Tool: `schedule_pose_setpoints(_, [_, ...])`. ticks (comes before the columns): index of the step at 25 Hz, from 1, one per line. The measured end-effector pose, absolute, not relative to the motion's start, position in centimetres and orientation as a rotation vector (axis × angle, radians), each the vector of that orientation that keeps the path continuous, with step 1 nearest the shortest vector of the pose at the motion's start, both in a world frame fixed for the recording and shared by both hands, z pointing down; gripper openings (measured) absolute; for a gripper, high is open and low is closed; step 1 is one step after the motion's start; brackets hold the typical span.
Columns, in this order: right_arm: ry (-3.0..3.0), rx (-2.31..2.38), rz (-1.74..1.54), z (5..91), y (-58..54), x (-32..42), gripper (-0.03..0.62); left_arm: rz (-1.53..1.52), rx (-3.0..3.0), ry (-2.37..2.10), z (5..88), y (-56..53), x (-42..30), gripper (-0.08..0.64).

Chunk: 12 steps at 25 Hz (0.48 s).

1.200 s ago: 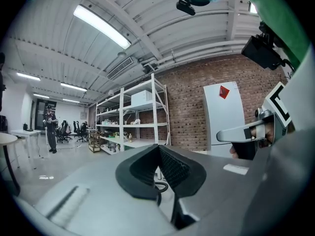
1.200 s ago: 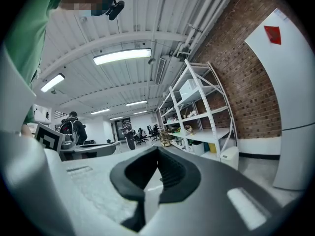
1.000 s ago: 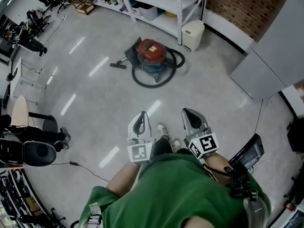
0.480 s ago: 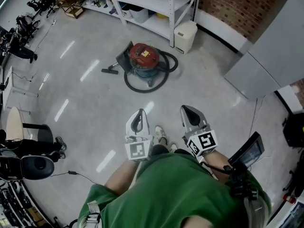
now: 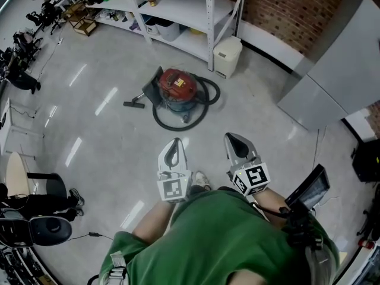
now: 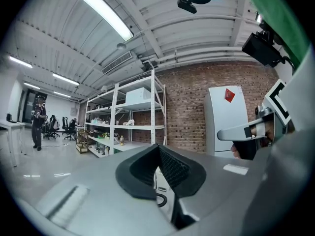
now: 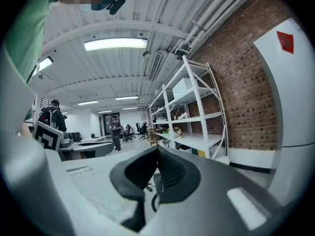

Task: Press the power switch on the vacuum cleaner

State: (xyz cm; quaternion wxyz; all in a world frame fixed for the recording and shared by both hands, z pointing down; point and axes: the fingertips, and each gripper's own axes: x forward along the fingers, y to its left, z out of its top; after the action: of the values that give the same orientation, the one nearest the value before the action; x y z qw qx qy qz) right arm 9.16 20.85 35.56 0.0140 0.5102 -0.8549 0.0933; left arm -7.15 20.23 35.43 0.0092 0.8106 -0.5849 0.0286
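Red, round canister vacuum cleaner (image 5: 178, 85) stands on the grey floor well ahead of both grippers, a little left of the left gripper's (image 5: 174, 145) line. Its black hose (image 5: 176, 127) is looped on the side nearer us. The left gripper's jaws are together with nothing between them, and the right gripper (image 5: 235, 140) is the same, empty, pads meeting.

Step in hand, as we judge it: the approach. The switch is too small to pick out on the lid from here. We should close in, step clear of the hose loop, and crouch. One gripper then comes down over the lid with its jaws kept together as a blunt tip. Press straight down so the canister does not roll.

Against the frame one second earlier, the vacuum cleaner lies nearer the grippers. More of the white metal shelving (image 5: 209, 22) beyond it shows. Neither gripper's pose has changed.
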Motion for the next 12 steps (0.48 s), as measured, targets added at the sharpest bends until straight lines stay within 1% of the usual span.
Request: schedule_pose_setpoints(12, [-2.638, 1.594, 0.283, 35.7, 14.8, 5.3, 0.003, 0.097, 2.548, -1.839, 36.2, 14.7, -10.7, 0.006])
